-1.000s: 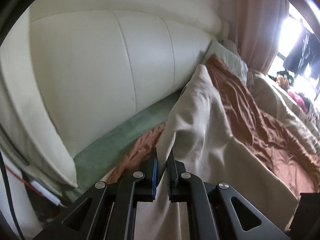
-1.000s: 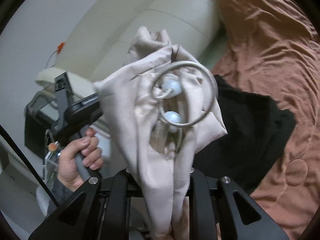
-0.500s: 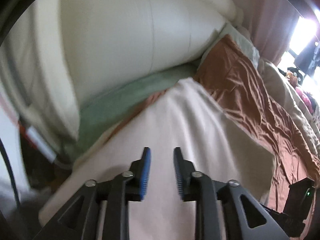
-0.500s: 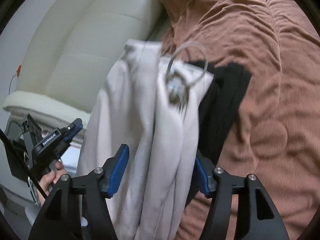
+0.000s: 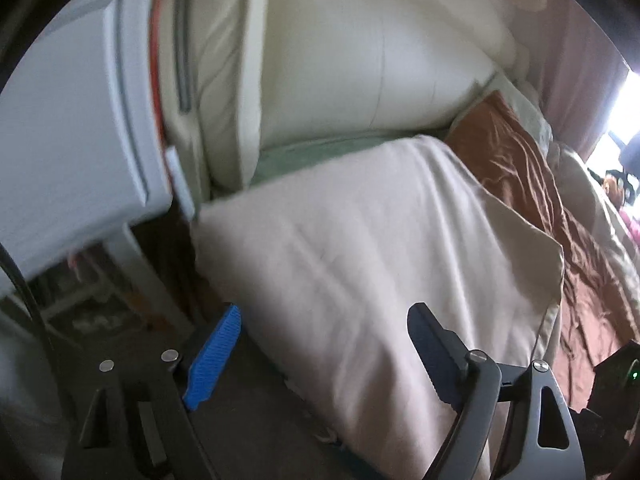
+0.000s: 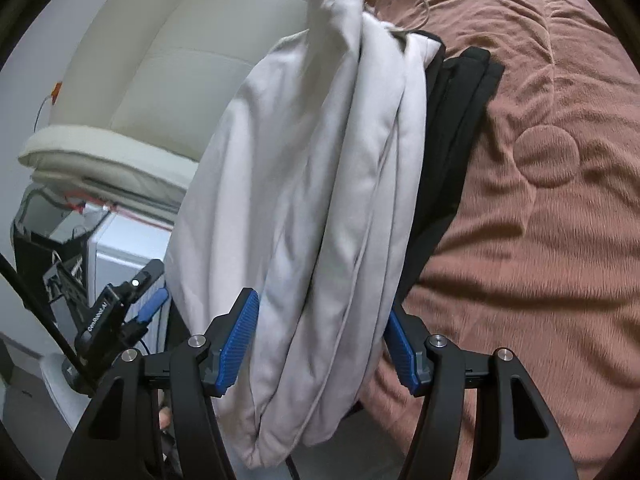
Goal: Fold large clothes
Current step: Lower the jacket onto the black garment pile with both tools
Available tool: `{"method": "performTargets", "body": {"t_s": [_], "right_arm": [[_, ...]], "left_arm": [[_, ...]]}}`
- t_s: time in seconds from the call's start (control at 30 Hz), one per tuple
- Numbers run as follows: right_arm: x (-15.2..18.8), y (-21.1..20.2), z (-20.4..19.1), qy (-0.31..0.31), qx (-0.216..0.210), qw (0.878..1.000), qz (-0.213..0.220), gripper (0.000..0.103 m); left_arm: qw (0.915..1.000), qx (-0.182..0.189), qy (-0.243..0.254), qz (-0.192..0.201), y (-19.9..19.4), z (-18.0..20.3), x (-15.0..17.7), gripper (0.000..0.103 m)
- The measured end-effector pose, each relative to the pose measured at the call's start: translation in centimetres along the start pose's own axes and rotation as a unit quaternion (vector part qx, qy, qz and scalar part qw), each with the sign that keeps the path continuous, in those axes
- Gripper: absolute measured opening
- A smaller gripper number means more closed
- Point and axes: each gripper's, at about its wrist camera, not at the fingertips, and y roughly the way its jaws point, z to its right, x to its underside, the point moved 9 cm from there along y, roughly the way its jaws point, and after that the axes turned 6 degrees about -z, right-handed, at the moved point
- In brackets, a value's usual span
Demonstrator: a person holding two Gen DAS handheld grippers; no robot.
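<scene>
Both grips let go within the last sec. The left gripper [image 5: 324,354], clamped on an edge of the pale beige, soft-woven folded garment [image 5: 384,264] a sec ago, now has its jaws wide apart and opening further; the cloth lies below and between them, pads not pressing it. The right gripper [image 6: 320,340] was pinched on a bunched handful of the same cloth, held up in the air; now its jaws stand apart w/ the folded bundle [image 6: 312,184] running between them and the blue pads [image 6: 236,340] just beside the fabric. Whether they touch is hard to tell; it looks released.

Judgement: the fold has been laid down and dropped, so this garment looks about done. Next is prob. smoothing it or fetching another piece.

In the right wrist view the bundle runs from bottom centre to top centre, its right edge over a folded black garment [image 6: 452,140]. A thin metal ring [image 6: 404,0] sits at its top end.

Surface: a bed w/ a rumpled rust-brown quilted cover [image 6: 540,208]. A green sheet strip [image 5: 316,152] shows at centre of the left wrist view, under a cream padded leather headboard [image 5: 360,60]. A white bedside cabinet [image 5: 72,128] is at left, a pink curtain [image 5: 576,68] and bright window at far right. Left view is motion-blurred.
</scene>
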Motion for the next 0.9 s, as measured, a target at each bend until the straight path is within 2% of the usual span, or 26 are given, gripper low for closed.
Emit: {"method": "performTargets", "body": {"t_s": [0.1, 0.13, 0.2, 0.3, 0.4, 0.43, 0.47, 0.5, 0.53, 0.57, 0.67, 0.77, 0.9], "right_arm": [[-1.0, 0.8, -0.1, -0.001, 0.002, 1.0, -0.002, 0.059], [-2.4, 0.8, 0.3, 0.037, 0.025, 0.998, 0.051, 0.059], [-2.8, 1.8, 0.1, 0.033, 0.02, 0.998, 0.044, 0.059], [-4.1, 3.0, 0.2, 0.032, 0.017, 0.999, 0.036, 0.051], [-6.1, 3.8, 0.3, 0.03, 0.008, 0.999, 0.033, 0.037], [-6.7, 3.9, 0.3, 0.028, 0.004, 0.999, 0.033, 0.029], [-7.8, 4.2, 0.1, 0.024, -0.003, 0.999, 0.033, 0.022], [-8.5, 4.3, 0.1, 0.022, -0.007, 0.999, 0.034, 0.019], [-9.3, 4.5, -0.1, 0.019, -0.009, 0.999, 0.037, 0.015], [-10.4, 4.7, -0.4, 0.016, -0.015, 0.999, 0.037, 0.012], [-12.1, 5.6, -1.7, 0.007, -0.024, 0.999, 0.042, 0.01], [-14.7, 6.4, -3.3, 0.001, -0.039, 0.998, 0.052, 0.009], [-17.5, 7.7, -3.7, -0.006, -0.04, 0.998, 0.048, 0.009]], "left_arm": [[0.9994, 0.01, -0.031, -0.01, 0.7, -1.3, 1.2, 0.087], [0.9986, 0.022, -0.046, -0.016, 1.3, -1.7, 1.7, 0.09], [0.9959, 0.043, -0.073, -0.031, 2.2, -2.0, 2.3, 0.094], [0.9914, 0.067, -0.102, -0.049, 3.8, -2.1, 3.0, 0.095], [0.9847, 0.106, -0.125, -0.059, 5.0, -1.7, 3.3, 0.095], [0.9791, 0.132, -0.141, -0.065, 5.5, -1.5, 3.4, 0.092], [0.9757, 0.146, -0.15, -0.066, 5.7, -1.4, 3.4, 0.077], [0.9677, 0.18, -0.163, -0.068, 5.9, -1.1, 3.2, 0.065], [0.9658, 0.186, -0.166, -0.07, 5.9, -0.9, 3.0, 0.053], [0.9699, 0.174, -0.159, -0.063, 5.6, -0.7, 2.6, 0.045], [0.9797, 0.149, -0.13, -0.034, 4.2, 0.3, 0.8, 0.034], [0.9823, 0.141, -0.122, -0.015, 2.9, 0.8, -1.5, 0.032], [0.9877, 0.117, -0.103, -0.012, 3.9, 0.6, -2.8, 0.036]]}}
